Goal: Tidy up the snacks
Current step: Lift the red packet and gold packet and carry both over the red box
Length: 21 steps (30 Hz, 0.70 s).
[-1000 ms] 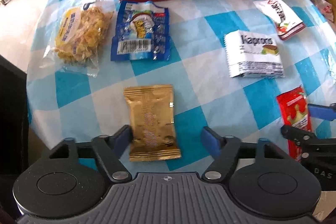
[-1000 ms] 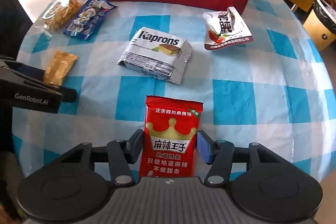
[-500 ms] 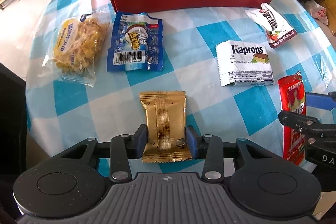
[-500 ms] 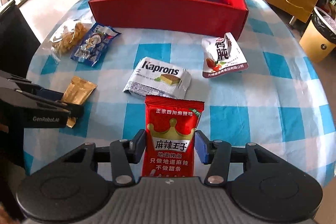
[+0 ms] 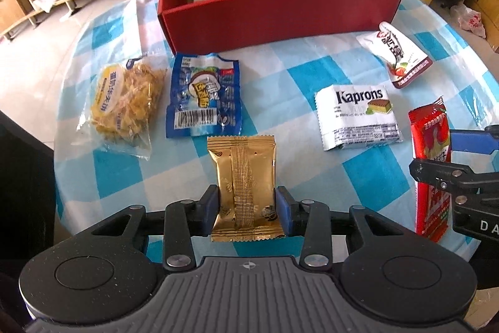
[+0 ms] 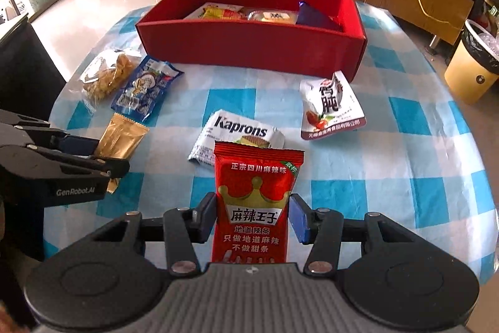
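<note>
Four loose packets before red box.

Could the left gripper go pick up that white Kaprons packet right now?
Probably not: the left gripper is already clamped on the gold packet. The Kaprons packet lies uncovered, though.

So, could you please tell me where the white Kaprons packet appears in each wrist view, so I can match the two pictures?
Left wrist view: the Kaprons packet lies right of centre on the checked cloth, between the gold packet and the red packet.
Right wrist view: the Kaprons packet lies at centre, just behind the red packet's top edge, partly hidden by it.
Shared landmark: the red box at the far side of the table.
</note>
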{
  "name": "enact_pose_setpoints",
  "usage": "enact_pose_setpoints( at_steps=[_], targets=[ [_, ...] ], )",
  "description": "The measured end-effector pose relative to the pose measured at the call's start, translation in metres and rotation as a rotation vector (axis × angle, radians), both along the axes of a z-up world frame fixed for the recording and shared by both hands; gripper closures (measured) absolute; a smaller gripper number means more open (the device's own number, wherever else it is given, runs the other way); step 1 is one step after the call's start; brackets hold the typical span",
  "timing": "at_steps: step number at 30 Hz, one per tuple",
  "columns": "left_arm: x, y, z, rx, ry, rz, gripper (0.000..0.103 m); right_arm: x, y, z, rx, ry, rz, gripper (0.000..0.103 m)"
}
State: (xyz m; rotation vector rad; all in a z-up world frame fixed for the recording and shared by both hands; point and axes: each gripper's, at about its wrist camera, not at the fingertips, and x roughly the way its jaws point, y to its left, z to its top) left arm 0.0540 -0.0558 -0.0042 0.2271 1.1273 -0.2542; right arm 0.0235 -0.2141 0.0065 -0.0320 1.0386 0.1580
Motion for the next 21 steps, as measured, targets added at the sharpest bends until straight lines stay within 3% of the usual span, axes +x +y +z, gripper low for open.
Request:
enact_pose_setpoints(
  at_steps=[15, 21],
  targets=[
    [0.004, -0.008, 0.012, -0.018, -0.028, -0.014, 0.056, 0.018, -0.004, 0.013, 0.006, -0.047, 0.003, 0.058],
    [0.007, -0.008, 0.013, -0.048, -0.004, -0.012, 0.056, 0.022, -0.004, 0.014, 0.015, -0.048, 0.005, 0.058]
  ],
)
